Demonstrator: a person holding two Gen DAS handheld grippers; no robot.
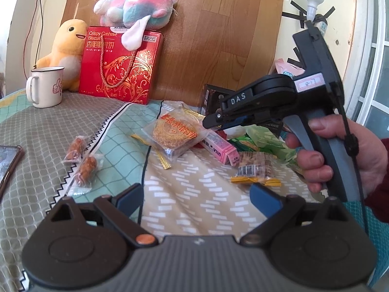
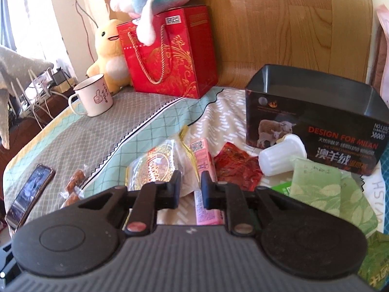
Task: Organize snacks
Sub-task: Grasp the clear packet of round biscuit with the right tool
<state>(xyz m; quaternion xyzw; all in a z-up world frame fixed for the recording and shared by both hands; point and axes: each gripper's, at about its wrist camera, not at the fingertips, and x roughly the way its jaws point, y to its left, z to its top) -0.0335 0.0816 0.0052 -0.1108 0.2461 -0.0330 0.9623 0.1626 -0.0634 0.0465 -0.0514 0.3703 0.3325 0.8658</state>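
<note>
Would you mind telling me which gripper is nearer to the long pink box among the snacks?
Right. The right gripper has its narrowed jaws directly over the pink box. The left gripper sits open, back from it over bare patterned cloth.

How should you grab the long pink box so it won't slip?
Grip the pink box across its narrow width, on the two long flat sides, coming down from above. It lies flat, and its short end already points toward the right claw, whose jaws stand narrowly apart over it.
</note>
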